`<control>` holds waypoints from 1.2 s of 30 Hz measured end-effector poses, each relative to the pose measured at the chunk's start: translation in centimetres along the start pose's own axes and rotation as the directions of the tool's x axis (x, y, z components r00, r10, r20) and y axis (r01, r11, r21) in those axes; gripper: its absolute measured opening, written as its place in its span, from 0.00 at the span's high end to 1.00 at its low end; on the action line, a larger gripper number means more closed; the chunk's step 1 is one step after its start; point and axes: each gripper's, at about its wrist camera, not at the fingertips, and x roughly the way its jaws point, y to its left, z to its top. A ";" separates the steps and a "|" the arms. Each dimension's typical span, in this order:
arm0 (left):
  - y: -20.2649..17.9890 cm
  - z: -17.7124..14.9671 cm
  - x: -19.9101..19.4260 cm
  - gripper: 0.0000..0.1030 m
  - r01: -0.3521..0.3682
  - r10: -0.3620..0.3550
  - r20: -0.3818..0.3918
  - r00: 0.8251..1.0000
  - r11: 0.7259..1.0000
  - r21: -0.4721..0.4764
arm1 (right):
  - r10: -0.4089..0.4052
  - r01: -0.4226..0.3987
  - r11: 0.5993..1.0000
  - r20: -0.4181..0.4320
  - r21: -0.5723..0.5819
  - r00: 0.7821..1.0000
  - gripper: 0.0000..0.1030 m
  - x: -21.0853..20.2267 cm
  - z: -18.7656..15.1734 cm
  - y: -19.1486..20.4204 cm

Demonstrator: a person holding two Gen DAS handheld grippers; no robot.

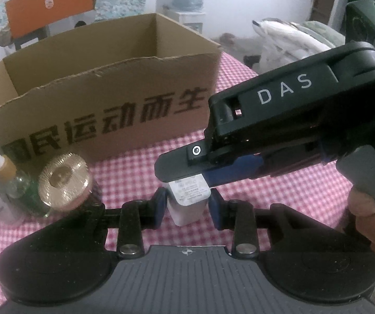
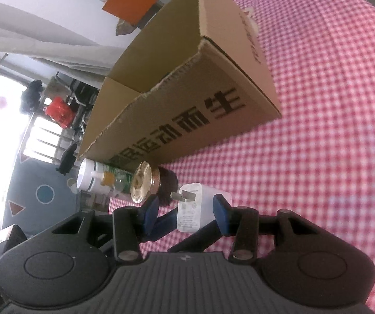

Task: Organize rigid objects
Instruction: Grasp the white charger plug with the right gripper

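A cardboard box [image 1: 103,91] printed with large dark Chinese characters is standing on the red-checked tablecloth [image 1: 135,167], with a gold-capped jar [image 1: 64,183] and a small green bottle [image 1: 12,183] crowding its near left corner. The white charger [image 1: 187,201] (fine print unreadable) is sitting upright between the left gripper [image 1: 187,206]'s blue pads, which are narrowed and touching its sides. The right gripper [image 2: 185,212], marked "DAS", is reaching over it, half-closed jaws pinching the plug end.
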 end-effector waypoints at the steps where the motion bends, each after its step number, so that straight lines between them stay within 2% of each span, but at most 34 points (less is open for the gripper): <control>1: -0.2 -0.1 -0.1 0.67 0.003 -0.003 0.000 1.000 1.000 0.001 | -0.001 0.001 1.000 0.003 0.001 1.000 0.53 -0.2 -0.3 -0.1; 10: -0.9 -0.6 0.9 0.67 -0.014 0.015 -0.003 1.000 0.999 0.046 | -0.003 0.002 1.000 0.011 0.005 1.000 0.53 -0.2 -0.5 -0.6; 23: -0.8 -0.5 2.7 0.67 -0.029 0.030 -0.038 0.999 0.999 0.031 | -0.007 0.007 0.999 0.010 0.034 1.000 0.52 -1.0 -0.9 -2.3; 36: -1.6 1.0 3.6 0.70 -0.040 0.041 -0.064 0.997 0.999 0.022 | -0.027 0.027 1.000 0.019 0.006 0.999 0.52 -0.3 -0.5 -1.5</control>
